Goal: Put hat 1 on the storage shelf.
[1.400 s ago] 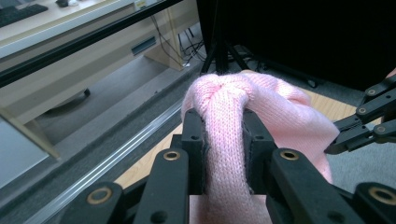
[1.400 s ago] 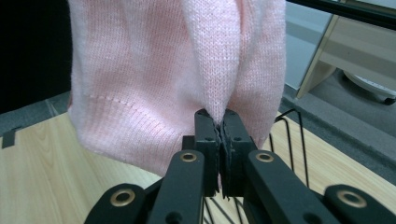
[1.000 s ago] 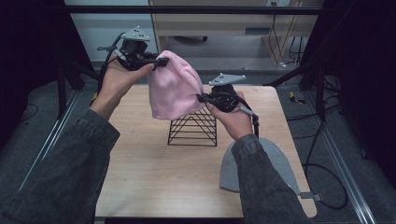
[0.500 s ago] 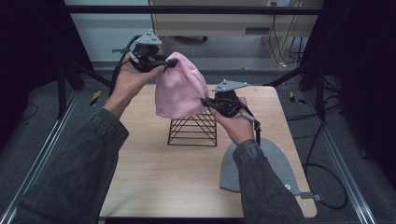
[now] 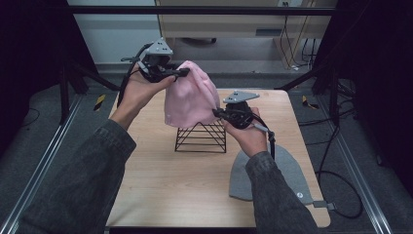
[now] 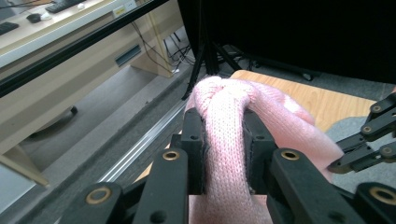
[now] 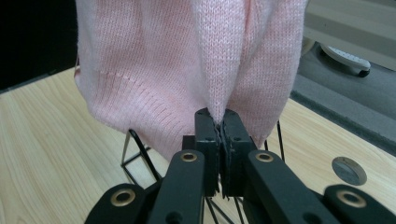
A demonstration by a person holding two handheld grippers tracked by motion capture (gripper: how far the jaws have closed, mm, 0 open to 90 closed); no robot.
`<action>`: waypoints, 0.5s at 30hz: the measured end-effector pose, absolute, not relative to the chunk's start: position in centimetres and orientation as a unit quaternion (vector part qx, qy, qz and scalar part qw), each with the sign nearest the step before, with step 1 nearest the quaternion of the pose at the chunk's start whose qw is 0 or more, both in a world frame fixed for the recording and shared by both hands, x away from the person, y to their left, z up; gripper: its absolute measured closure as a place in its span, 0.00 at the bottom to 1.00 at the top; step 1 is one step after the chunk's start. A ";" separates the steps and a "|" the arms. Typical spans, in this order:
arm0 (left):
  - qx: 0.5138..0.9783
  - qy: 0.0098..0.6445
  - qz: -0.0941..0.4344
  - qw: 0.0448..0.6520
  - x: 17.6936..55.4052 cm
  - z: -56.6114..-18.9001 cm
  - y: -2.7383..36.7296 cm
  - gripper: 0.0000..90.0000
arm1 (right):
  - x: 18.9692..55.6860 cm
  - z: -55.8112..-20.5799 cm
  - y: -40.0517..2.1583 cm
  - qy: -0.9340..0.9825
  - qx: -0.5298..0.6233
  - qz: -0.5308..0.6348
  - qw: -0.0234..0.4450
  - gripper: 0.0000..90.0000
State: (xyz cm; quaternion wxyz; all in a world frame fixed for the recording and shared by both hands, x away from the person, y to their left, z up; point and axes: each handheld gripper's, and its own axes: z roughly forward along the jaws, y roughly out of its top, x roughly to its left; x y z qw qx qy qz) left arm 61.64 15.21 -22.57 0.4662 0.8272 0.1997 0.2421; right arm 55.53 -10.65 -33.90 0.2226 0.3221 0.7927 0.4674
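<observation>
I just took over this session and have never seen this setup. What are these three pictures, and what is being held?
No robot arm here: a person holds a hand-held gripper in each hand. The high view looks down on the wooden table. The other two views come from cameras riding on the grippers, looking along their black fingers. The left gripper is shut on a thick fold at the top of a pink knit hat; the right gripper pinches a thin fold at its lower edge. The hat hangs above a black wire rack. A grey hat lies flat at the table's near right corner.
</observation>
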 end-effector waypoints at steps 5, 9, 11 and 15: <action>0.831 0.195 0.234 0.466 61.3 -23.2 14.8 0.82 | 55.3 -34.7 -11.1 0.795 0.326 0.461 0.219 0.98; 0.837 0.191 0.226 0.461 61.0 -23.7 14.4 0.82 | 55.2 -35.2 -11.5 0.798 0.331 0.455 0.217 0.98; 0.838 0.190 0.223 0.460 60.9 -23.9 14.2 0.82 | 55.2 -35.3 -11.6 0.798 0.333 0.454 0.216 0.98; 0.845 0.186 0.216 0.453 60.6 -24.2 13.7 0.81 | 55.2 -36.1 -11.9 0.799 0.339 0.449 0.214 0.98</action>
